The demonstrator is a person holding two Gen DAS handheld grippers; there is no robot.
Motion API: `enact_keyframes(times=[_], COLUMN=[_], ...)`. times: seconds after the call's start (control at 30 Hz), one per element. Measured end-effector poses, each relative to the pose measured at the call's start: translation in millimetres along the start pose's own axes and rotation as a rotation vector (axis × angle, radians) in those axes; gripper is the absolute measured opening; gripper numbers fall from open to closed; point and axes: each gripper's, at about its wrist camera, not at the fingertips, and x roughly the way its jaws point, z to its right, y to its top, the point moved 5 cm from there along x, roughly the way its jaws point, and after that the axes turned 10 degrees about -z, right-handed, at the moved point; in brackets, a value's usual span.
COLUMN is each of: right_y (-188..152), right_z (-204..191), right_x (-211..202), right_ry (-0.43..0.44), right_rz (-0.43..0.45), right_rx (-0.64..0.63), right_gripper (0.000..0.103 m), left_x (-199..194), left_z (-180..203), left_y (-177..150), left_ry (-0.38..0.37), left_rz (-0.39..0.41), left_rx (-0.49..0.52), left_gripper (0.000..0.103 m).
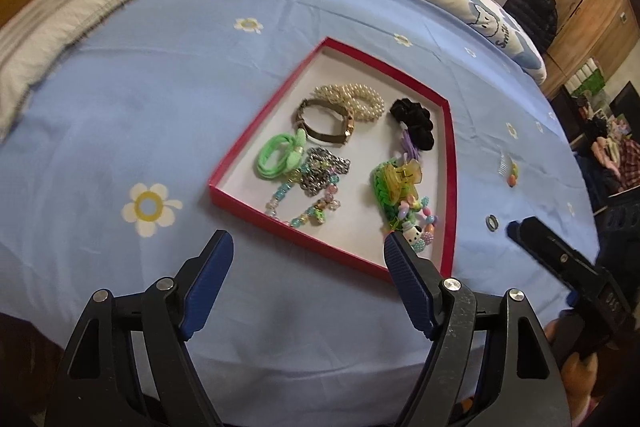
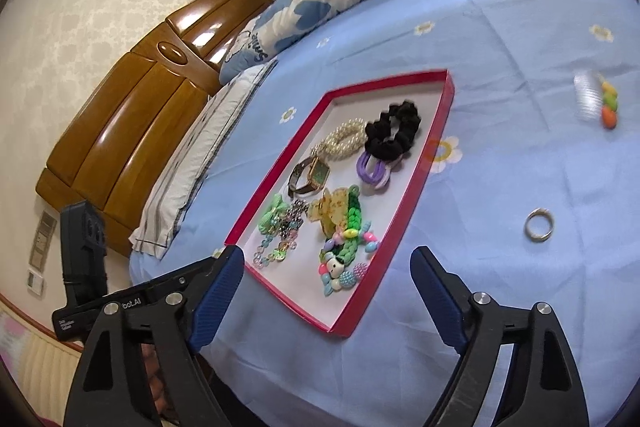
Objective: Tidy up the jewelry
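Left wrist view showed the left gripper (image 1: 308,247) with its fingers spread wide and nothing between them, hanging above the near edge of the red tray (image 1: 256,137) on the blue sheet (image 1: 120,115). In the tray lay a pearl bracelet (image 1: 352,99), a watch (image 1: 324,123), a black scrunchie (image 1: 414,121), a green tie (image 1: 276,155), a chain (image 1: 324,169) and a yellow claw clip (image 1: 400,175). A ring (image 1: 491,222) and a comb (image 1: 507,169) lay on the sheet, outside the tray to its right. Right wrist view showed the right gripper (image 2: 328,259) likewise spread and empty, over the tray's near corner, with the ring (image 2: 539,224) just beyond its right finger
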Motion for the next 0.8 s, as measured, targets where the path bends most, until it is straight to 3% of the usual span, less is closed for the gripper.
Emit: enact_keyframes(times=[0.4, 0.47, 0.57, 0.67, 0.8], right_y=[-3, -2, 0, -2, -15], right_z=[-38, -48, -59, -59, -46], right_x=[-46, -56, -70, -71, -51], right_ry=[-0.205, -0.231, -0.247, -0.247, -0.25], right_rz=[0.137, 0.15, 0.189, 0.215, 0.17], right_rx=[-0.244, -0.291, -0.336, -0.346, -0.321], right_gripper=[0.088, 0.089, 0.103, 0.103, 0.103], left_x=[-37, -45, -56, -50, -30], left_z=[11, 13, 14, 13, 10], left_y=[-6, -6, -5, -7, -15], left_ry=[0.12, 0.144, 0.198, 0.253, 0.243], left_rz=[0.11, 0.134, 0.197, 0.211, 0.178], left_rx=[0.069, 0.08, 0.09, 0.091, 0.07], left_gripper=[0.088, 0.099, 0.103, 0.103, 0.103])
